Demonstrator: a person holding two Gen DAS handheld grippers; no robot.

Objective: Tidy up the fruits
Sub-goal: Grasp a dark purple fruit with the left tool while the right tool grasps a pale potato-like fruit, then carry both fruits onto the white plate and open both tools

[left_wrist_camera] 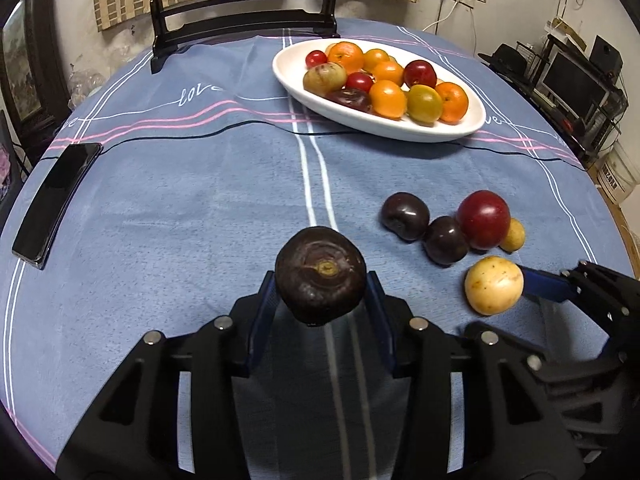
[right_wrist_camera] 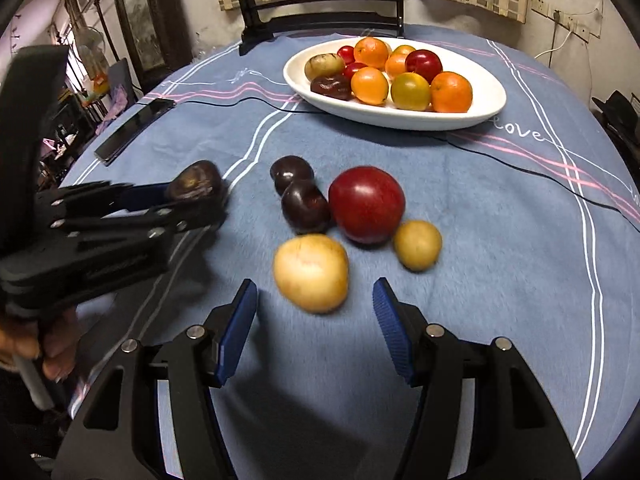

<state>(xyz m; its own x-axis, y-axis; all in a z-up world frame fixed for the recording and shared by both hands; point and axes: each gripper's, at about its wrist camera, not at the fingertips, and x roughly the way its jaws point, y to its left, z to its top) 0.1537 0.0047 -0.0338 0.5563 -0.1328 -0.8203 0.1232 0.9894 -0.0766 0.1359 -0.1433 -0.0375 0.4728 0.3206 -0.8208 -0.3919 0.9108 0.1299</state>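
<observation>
Left wrist: jaws clamp dark fruit (left_wrist_camera: 321,276); right jaws apart before yellow fruit (right_wrist_camera: 311,273)

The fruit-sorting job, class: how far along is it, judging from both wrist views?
Done: the white dish already holds about a dozen fruits. In hand: the left gripper is shut on a dark wrinkled fruit; the right gripper is open just short of the large yellow fruit. Left on the cloth: two dark plums, a red plum and a small yellow fruit.
</observation>
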